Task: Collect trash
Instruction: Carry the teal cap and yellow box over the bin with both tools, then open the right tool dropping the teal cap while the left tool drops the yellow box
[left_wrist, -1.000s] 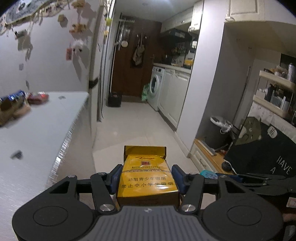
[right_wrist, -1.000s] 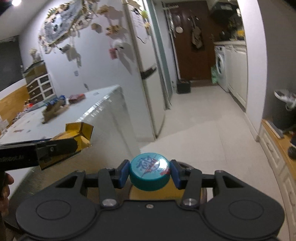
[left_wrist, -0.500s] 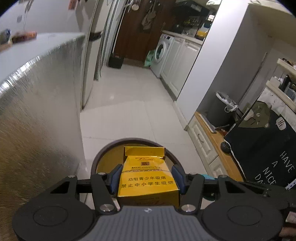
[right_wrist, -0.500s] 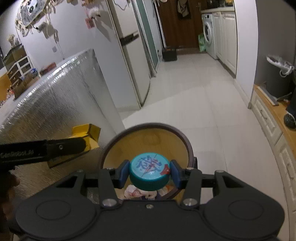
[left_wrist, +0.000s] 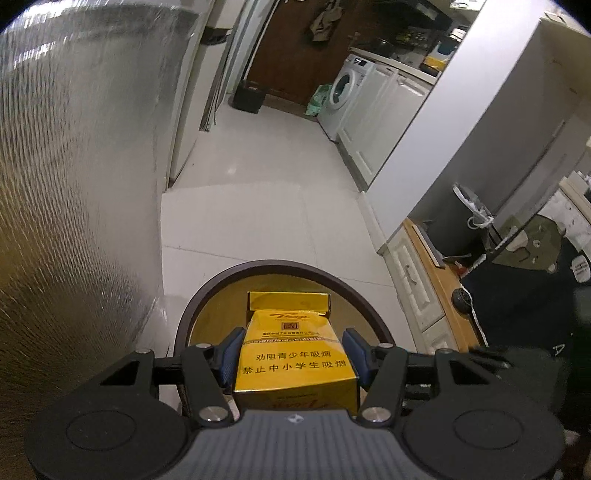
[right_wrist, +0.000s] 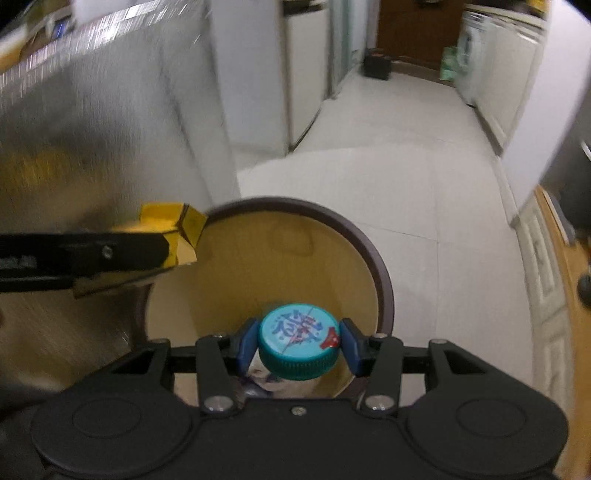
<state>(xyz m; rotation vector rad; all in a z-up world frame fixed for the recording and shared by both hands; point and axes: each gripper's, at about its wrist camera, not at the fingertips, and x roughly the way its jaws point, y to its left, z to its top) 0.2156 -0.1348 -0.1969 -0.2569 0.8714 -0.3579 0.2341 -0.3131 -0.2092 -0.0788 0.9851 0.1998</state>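
The black right gripper (right_wrist: 298, 341) clamps a teal plastic bottle cap (right_wrist: 297, 340) above a round brown-rimmed bin (right_wrist: 373, 258). At left, the black left gripper (right_wrist: 162, 251) holds a yellow cardboard cigarette pack (right_wrist: 177, 230) at the rim.

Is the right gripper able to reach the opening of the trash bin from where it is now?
Probably yes. The right gripper, shut on the teal bottle cap, already hangs over the open trash bin; nothing lies between. The left gripper holds the yellow cigarette pack at the side.
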